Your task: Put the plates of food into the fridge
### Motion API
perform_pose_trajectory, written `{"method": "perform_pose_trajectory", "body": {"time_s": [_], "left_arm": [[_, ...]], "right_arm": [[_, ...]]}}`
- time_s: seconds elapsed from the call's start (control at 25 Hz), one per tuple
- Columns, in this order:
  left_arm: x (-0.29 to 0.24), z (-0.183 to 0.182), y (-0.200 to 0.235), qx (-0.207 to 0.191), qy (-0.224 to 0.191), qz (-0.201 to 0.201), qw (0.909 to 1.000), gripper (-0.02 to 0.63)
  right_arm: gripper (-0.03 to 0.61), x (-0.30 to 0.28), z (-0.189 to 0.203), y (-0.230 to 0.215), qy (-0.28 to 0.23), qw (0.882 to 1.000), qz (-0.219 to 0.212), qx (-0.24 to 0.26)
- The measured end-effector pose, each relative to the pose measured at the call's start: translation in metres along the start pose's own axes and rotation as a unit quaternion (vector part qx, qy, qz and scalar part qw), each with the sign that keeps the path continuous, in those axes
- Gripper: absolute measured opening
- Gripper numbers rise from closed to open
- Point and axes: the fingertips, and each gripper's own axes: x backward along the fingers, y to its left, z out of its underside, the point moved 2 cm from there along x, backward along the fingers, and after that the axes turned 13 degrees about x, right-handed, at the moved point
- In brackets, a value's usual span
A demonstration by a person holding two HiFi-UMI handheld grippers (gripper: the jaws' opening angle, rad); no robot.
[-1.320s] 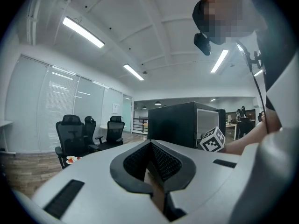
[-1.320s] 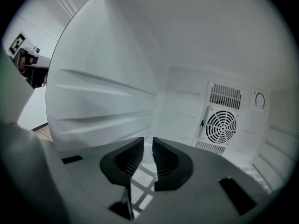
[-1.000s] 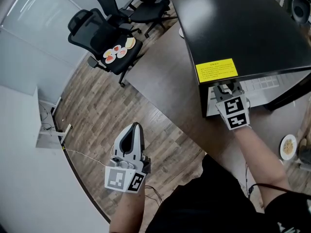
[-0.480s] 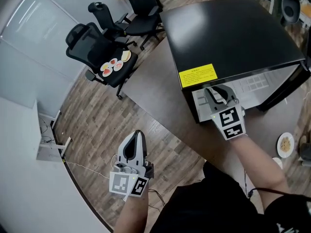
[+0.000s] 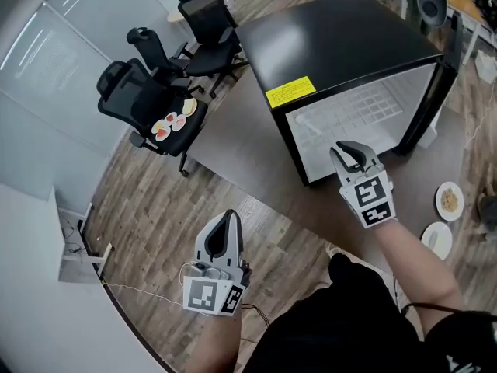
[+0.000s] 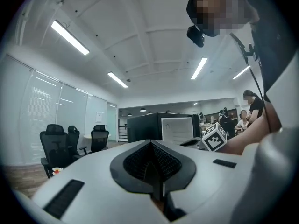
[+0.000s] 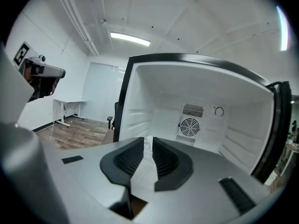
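The black fridge [image 5: 349, 37] stands in front of me with its door [image 5: 431, 103] swung open at the right, showing the bare white inside [image 7: 196, 101] with a fan grille at the back. My right gripper [image 5: 345, 151] hovers just before the opening; its jaws [image 7: 148, 141] stand a little apart with nothing between them. Low at the left, over the wood floor, my left gripper [image 5: 229, 218] is shut and holds nothing [image 6: 152, 146]. One plate of food [image 5: 172, 120] rests on a black office chair at the far left. Two more plates [image 5: 449, 200] lie at the right.
The fridge stands on a grey-brown surface [image 5: 248, 134]. Several black office chairs [image 5: 206, 22] crowd the back left. A white desk edge [image 5: 70, 231] and a thin cable lie on the floor at the left. People sit at desks far behind [image 6: 252, 106].
The fridge door has swung from nearly closed to wide open. My right gripper has come away from the front edge and now faces the opening. The left gripper has barely moved.
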Motion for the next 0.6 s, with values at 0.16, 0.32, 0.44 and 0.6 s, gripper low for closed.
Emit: {"method": "perform_pose_trajectory", "body": {"time_s": [0.16, 0.32, 0.44, 0.6], "left_arm": [[0.024, 0.009, -0.020, -0.014, 0.007, 0.024, 0.9996, 0.003], [0.042, 0.022, -0.044, -0.011, 0.011, 0.060, 0.9981, 0.003], [0.050, 0.033, -0.060, -0.011, 0.016, 0.086, 0.9961, 0.003], [0.049, 0.040, -0.098, -0.016, 0.017, 0.132, 0.9910, 0.003]], "right_arm": [[0.058, 0.045, 0.005, 0.021, 0.002, 1.000, 0.008, -0.002], [0.058, 0.092, 0.014, 0.039, 0.008, 1.000, 0.026, 0.001], [0.058, 0.129, 0.028, 0.046, 0.021, 0.999, 0.049, -0.003], [0.058, 0.187, 0.050, 0.035, 0.048, 0.996, 0.081, -0.010]]}}
